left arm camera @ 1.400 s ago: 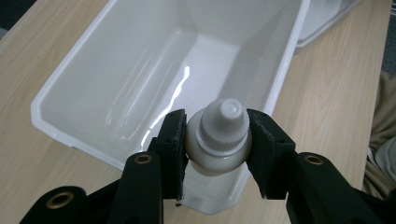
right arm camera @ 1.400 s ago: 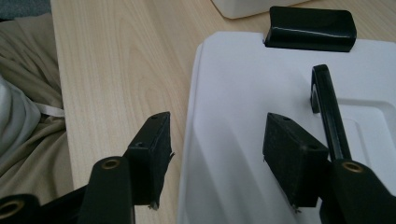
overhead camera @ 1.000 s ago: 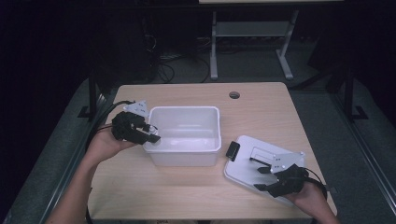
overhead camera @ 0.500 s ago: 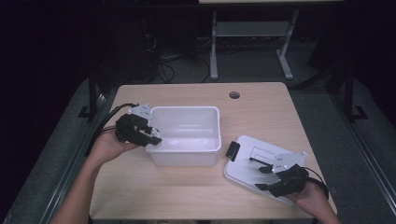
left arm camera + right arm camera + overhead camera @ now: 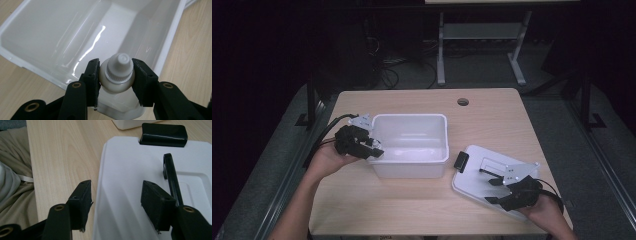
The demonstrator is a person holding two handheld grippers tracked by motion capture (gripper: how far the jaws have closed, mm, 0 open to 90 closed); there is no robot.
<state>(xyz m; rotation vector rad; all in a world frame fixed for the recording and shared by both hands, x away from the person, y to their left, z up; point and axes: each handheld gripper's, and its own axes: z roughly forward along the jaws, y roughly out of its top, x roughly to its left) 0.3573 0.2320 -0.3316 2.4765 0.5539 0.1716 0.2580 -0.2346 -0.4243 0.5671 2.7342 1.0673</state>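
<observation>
Left tool [image 5: 373, 149] pinching white bottle [image 5: 117, 73], nudged over bin [image 5: 411, 145] left rim; drop likely next; right tool [image 5: 495, 191] spread, unmoved over lid [image 5: 477, 172]

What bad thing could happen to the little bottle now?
The left tongs pinch the small white bottle just below its cap, right over the white bin's rim. If it slips, it might hit the rim and bounce onto the table instead of falling inside. The right tongs, open over the lid's edge, could nudge it.
</observation>
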